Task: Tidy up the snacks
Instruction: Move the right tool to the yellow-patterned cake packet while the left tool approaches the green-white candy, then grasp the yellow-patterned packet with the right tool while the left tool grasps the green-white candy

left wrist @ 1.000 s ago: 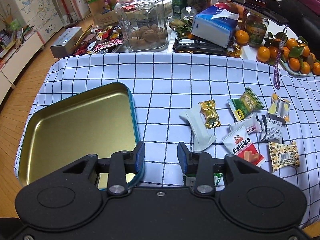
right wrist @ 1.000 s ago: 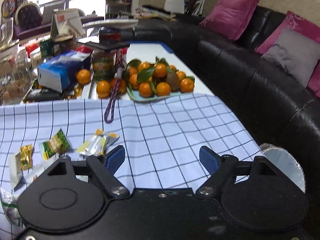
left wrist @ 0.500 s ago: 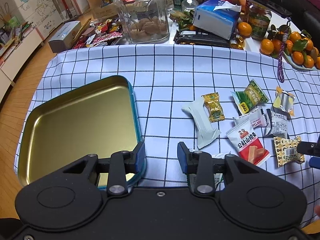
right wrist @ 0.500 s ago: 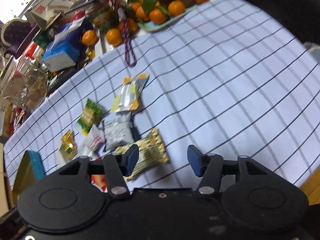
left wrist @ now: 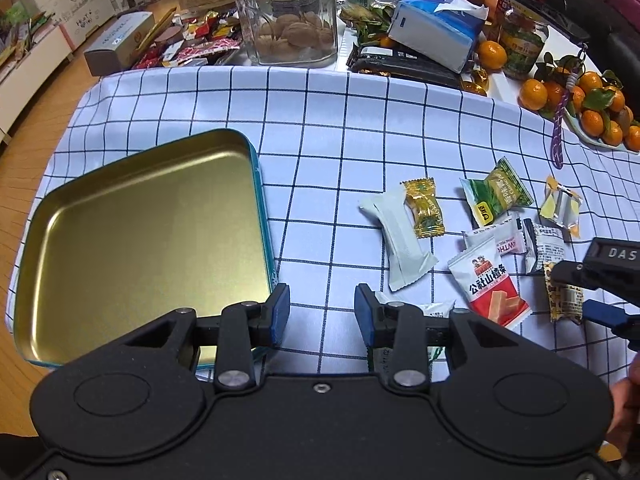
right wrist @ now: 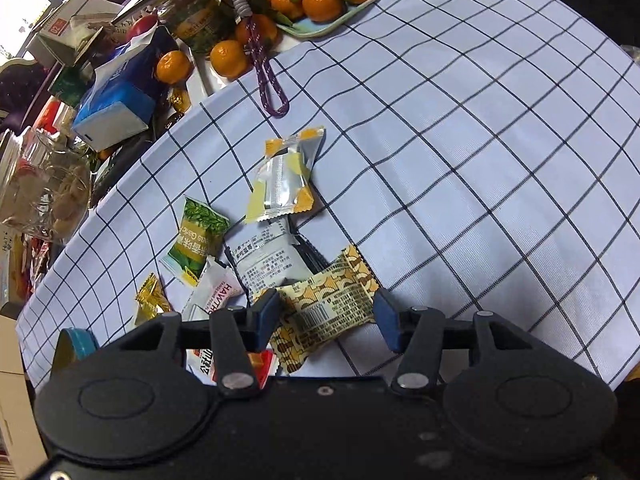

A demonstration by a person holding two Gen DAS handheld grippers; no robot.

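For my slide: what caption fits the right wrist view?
Right gripper opening astride a cashew packet on the checked cloth.

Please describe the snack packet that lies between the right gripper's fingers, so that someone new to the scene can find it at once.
On the checked tablecloth, find the cluster of snacks beside the gold tin tray. The cream packet lies at its near edge, between the opening jaws of the right gripper. Only it has a brown nut pattern and a barcode.
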